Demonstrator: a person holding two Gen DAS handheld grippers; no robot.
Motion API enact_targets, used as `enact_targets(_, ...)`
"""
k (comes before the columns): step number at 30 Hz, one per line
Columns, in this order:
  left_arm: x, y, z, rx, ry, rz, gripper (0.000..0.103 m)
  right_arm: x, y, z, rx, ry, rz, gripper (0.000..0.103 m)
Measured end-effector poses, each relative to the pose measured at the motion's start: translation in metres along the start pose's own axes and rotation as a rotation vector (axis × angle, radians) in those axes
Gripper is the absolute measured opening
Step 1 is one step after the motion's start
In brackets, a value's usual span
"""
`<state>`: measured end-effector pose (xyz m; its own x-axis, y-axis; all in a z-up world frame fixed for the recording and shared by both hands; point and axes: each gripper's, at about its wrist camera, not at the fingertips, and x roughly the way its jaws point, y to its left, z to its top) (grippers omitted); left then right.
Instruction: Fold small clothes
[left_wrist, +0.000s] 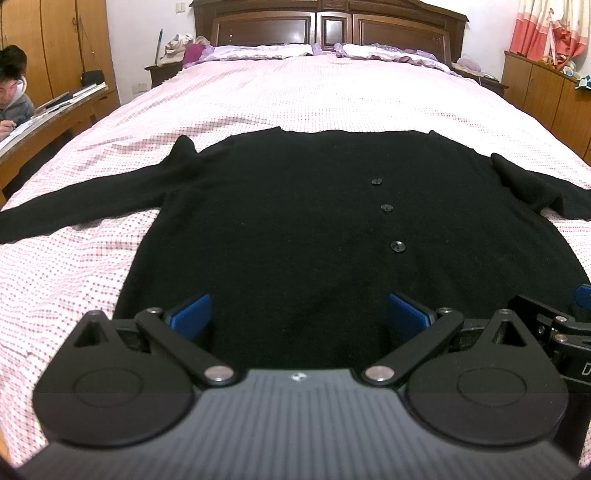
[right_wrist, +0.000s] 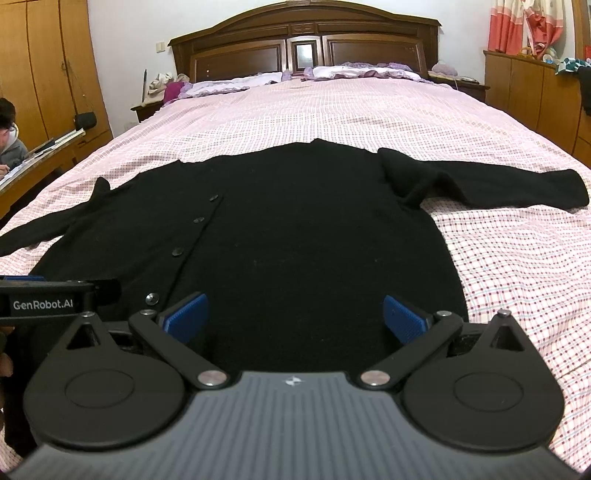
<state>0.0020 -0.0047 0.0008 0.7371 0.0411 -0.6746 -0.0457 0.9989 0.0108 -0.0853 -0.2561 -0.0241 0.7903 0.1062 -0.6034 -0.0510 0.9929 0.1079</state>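
Left wrist view: black cardigan (left_wrist: 295, 221) lies flat on the bed (left_wrist: 332, 92), sleeves spread. Left tool (left_wrist: 299, 314) and right tool (right_wrist: 295, 314) gape empty at the hem; pinch both hem corners evenly before folding.

A pink checked bedspread (left_wrist: 314, 99) covers the bed — dark wooden headboard (right_wrist: 306, 48) behind ruffled pillows (left_wrist: 258, 51). A seated person (left_wrist: 14, 88) writes at a desk (left_wrist: 55, 114) — wooden wardrobe (right_wrist: 40, 66) behind.
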Motion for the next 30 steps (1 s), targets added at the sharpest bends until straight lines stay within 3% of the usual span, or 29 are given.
enact_targets(30, 0.0024, 0.0004, -0.0025, -0.003, 0.011, 0.002, 0.103, 0.0009, -0.0032, -0.0026, 0.023, 0.003, 0.007, 0.103)
